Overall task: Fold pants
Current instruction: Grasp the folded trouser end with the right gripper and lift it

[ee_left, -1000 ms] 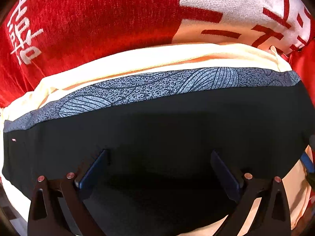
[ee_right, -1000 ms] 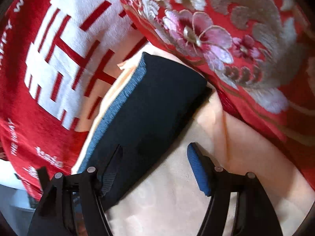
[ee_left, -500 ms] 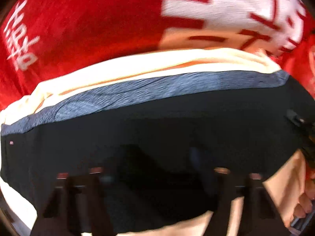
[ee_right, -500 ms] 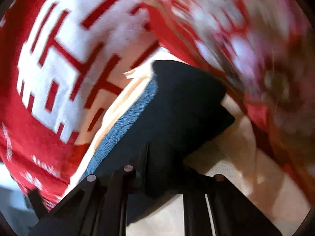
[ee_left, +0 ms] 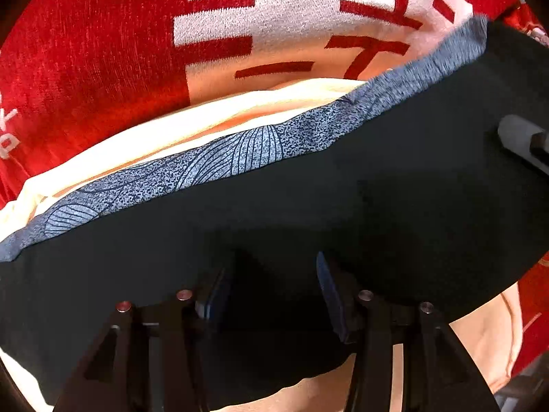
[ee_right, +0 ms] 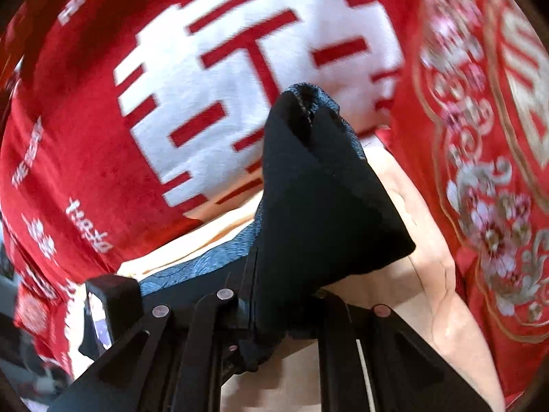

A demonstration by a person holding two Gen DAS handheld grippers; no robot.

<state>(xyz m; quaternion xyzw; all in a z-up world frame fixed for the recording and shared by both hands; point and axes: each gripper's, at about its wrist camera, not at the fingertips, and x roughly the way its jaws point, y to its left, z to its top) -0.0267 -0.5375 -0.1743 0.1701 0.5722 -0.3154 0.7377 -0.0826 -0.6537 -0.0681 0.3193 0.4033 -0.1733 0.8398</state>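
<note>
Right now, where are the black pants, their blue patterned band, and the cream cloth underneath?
Black pants (ee_left: 394, 189): left wrist view, main dark panel.
Blue patterned band (ee_left: 240, 152): left wrist view, band's middle.
Cream cloth (ee_left: 192, 130): left wrist view, folded edge.

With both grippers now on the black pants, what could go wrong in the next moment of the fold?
1. The right gripper pinches only a bunched corner of the black pants; the cloth may slip out as it lifts.
2. The left gripper bites a thick fold near the hem, jaws not fully together, so layers could shift and the fold come out uneven.
3. The cream garment underneath may be dragged along.
</note>
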